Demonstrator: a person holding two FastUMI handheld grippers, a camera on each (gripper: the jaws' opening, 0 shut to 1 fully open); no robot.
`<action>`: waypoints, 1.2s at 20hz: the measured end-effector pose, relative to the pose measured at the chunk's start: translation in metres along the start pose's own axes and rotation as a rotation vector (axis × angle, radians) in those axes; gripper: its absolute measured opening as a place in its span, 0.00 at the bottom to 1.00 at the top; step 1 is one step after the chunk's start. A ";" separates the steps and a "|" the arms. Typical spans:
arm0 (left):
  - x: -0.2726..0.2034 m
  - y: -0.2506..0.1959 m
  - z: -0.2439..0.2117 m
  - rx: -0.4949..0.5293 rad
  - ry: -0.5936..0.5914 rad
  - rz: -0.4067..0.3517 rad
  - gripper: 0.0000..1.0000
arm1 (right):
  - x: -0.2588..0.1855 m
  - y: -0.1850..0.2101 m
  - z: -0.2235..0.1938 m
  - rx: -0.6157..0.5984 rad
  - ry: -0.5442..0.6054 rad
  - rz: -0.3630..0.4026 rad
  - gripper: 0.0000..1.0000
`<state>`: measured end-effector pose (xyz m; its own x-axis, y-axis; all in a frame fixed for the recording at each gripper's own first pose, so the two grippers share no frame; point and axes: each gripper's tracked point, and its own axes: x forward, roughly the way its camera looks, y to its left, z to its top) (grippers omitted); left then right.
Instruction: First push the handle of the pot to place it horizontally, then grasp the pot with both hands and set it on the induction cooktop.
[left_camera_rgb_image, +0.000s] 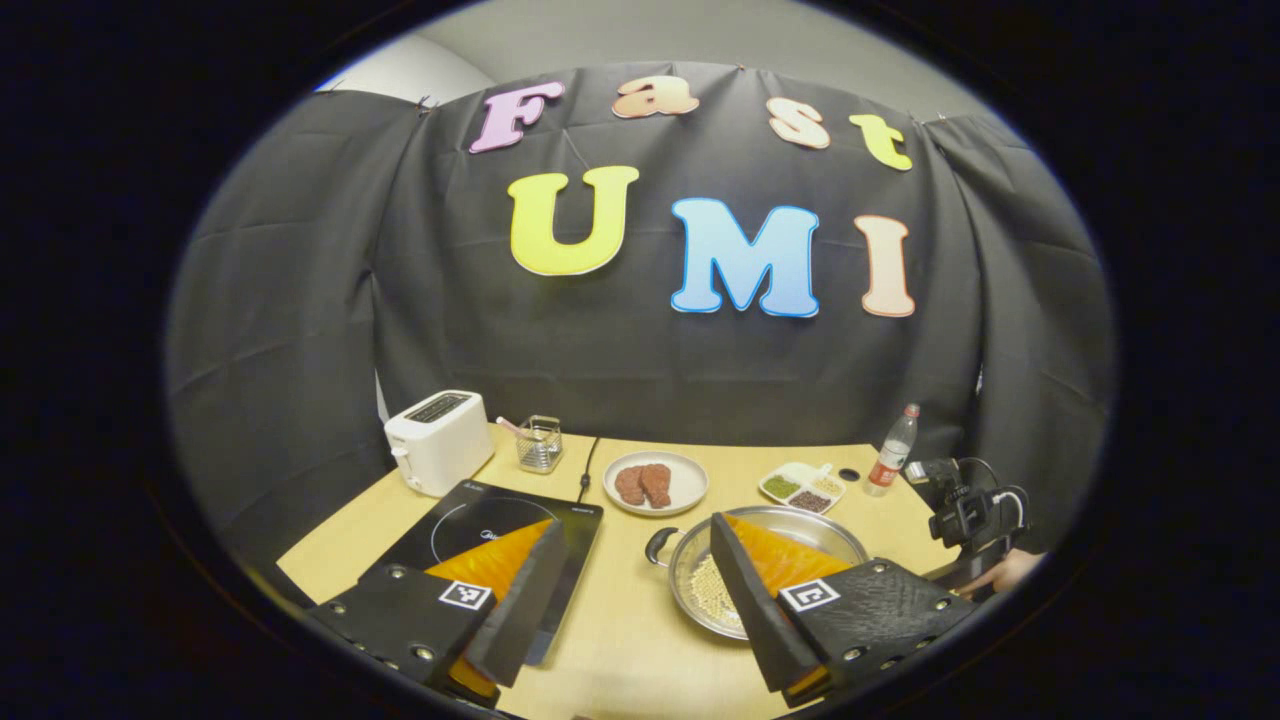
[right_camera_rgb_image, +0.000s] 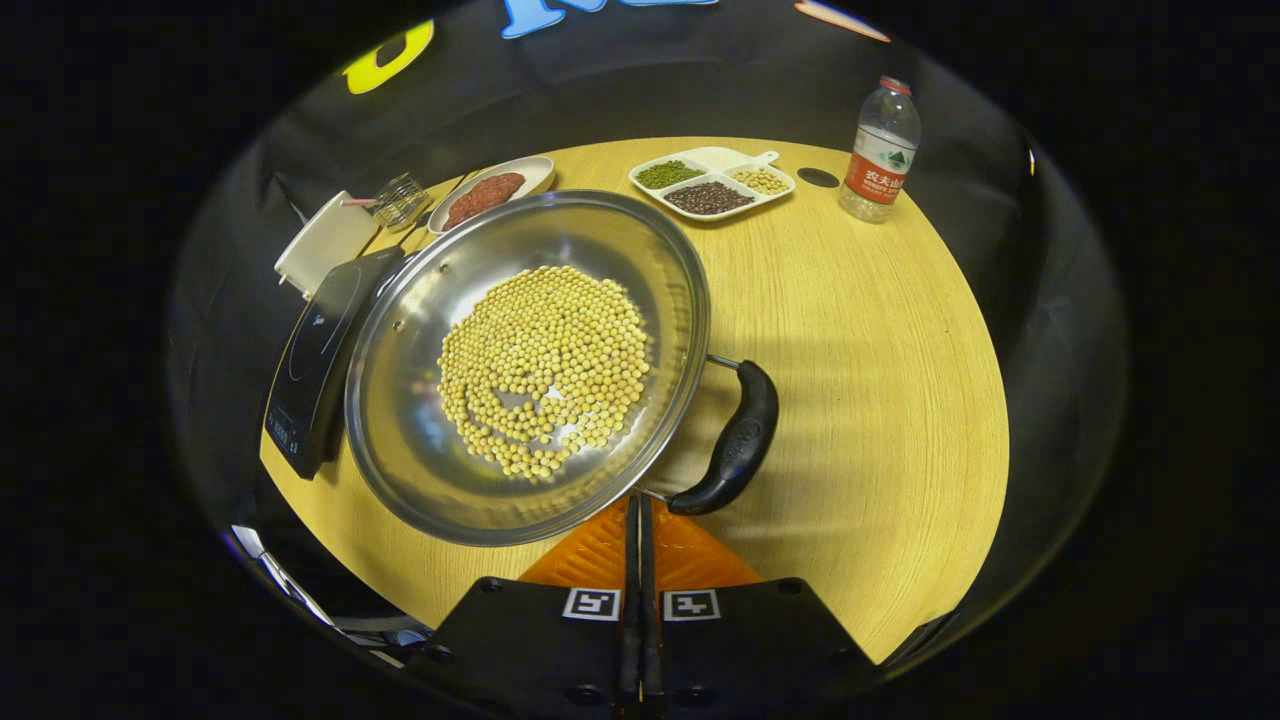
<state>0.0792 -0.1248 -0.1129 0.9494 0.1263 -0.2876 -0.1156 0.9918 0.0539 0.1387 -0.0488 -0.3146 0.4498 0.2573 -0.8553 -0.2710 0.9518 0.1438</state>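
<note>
A steel pot (right_camera_rgb_image: 420, 450) with soybeans in it stands on the wooden table, to the right of the black induction cooktop (right_camera_rgb_image: 320, 350). Its black side handle (right_camera_rgb_image: 735, 440) faces my right gripper (right_camera_rgb_image: 637, 500), which is shut with nothing in it, its tips right by the pot's rim and the handle's near end. In the left gripper view, my left gripper (left_camera_rgb_image: 635, 525) hovers open above the table. One finger is over the cooktop (left_camera_rgb_image: 480, 520), the other covers part of the pot (left_camera_rgb_image: 700, 590). The pot's other handle (left_camera_rgb_image: 660, 545) points toward the cooktop. The right gripper (left_camera_rgb_image: 965, 515) shows beyond the pot.
Along the back of the table stand a white toaster (left_camera_rgb_image: 438, 440), a wire basket (left_camera_rgb_image: 540, 445), a plate of meat (left_camera_rgb_image: 655, 483), a divided dish of beans (left_camera_rgb_image: 802, 487) and a water bottle (left_camera_rgb_image: 893, 452). A cable (left_camera_rgb_image: 588, 465) runs from the cooktop.
</note>
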 end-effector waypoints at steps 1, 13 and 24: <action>0.000 -0.001 0.000 0.003 0.002 0.003 0.86 | 0.000 -0.003 0.002 0.005 -0.003 -0.004 0.02; 0.000 -0.009 -0.007 0.005 0.027 0.044 0.87 | 0.010 -0.020 0.024 0.069 -0.025 0.008 0.02; -0.005 -0.016 -0.018 -0.012 0.056 0.056 0.89 | 0.015 -0.030 0.048 0.184 -0.083 -0.003 0.02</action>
<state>0.0716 -0.1413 -0.1293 0.9234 0.1824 -0.3378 -0.1721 0.9832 0.0604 0.1946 -0.0656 -0.3075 0.5212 0.2596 -0.8130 -0.1128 0.9652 0.2359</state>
